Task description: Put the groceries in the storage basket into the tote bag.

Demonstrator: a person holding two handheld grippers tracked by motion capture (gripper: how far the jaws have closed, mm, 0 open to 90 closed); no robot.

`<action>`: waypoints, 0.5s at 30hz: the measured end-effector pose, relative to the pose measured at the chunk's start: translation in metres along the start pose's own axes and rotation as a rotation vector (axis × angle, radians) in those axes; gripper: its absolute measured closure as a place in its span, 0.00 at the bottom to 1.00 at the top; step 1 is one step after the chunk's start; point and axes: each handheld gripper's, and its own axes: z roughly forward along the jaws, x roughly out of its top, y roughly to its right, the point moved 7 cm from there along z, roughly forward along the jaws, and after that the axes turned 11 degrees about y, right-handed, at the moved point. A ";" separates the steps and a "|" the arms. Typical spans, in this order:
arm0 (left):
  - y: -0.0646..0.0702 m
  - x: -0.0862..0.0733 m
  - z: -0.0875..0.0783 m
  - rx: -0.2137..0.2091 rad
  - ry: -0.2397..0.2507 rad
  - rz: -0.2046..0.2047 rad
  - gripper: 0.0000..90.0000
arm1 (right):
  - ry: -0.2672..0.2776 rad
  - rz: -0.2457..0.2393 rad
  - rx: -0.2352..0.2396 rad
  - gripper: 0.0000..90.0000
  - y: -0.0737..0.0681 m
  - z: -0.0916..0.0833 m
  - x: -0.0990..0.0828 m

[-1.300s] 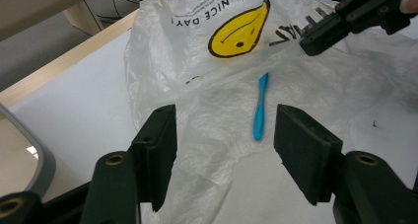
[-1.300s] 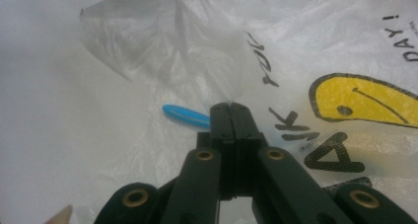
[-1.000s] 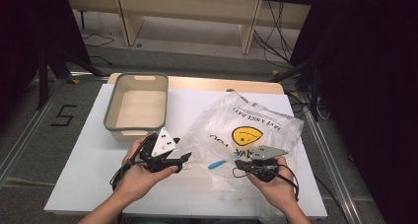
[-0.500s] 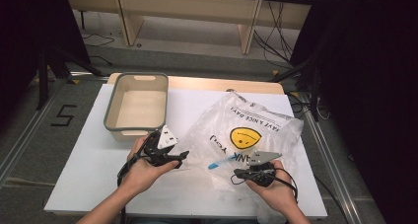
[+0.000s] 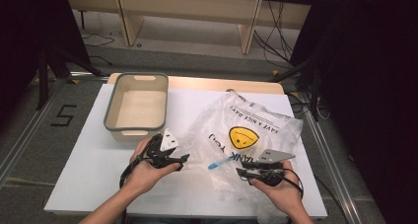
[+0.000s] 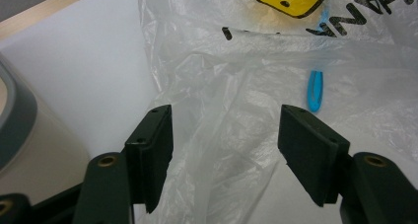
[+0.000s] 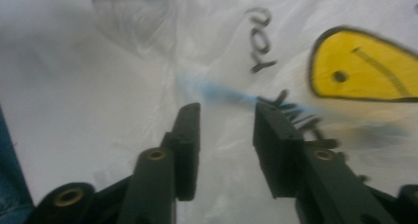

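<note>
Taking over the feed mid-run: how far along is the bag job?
Early. The plastic bag lies crumpled on the table, a blue item against it. The left tool is open over the bag's edge; the right tool has just been opening, gripping nothing. The bin holds nothing visible; any transfer remains.

High view: even overhead light on the white table; surroundings fall to near black at both sides. Soft, short shadows under the hands. Mild glare on the plastic bag. Left gripper view: sharp, evenly lit. Right gripper view: motion-blurred, the bag's print and blue item smeared.
</note>
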 end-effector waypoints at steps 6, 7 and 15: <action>0.000 -0.005 0.000 0.007 -0.005 0.013 0.41 | 0.092 0.002 -0.106 0.55 0.019 -0.027 0.008; 0.000 -0.006 0.000 0.012 -0.003 0.016 0.41 | 0.095 -0.001 -0.116 0.53 0.022 -0.030 0.006; -0.002 -0.010 -0.002 0.028 0.016 0.020 0.40 | 0.096 0.013 -0.150 0.50 0.030 -0.046 -0.009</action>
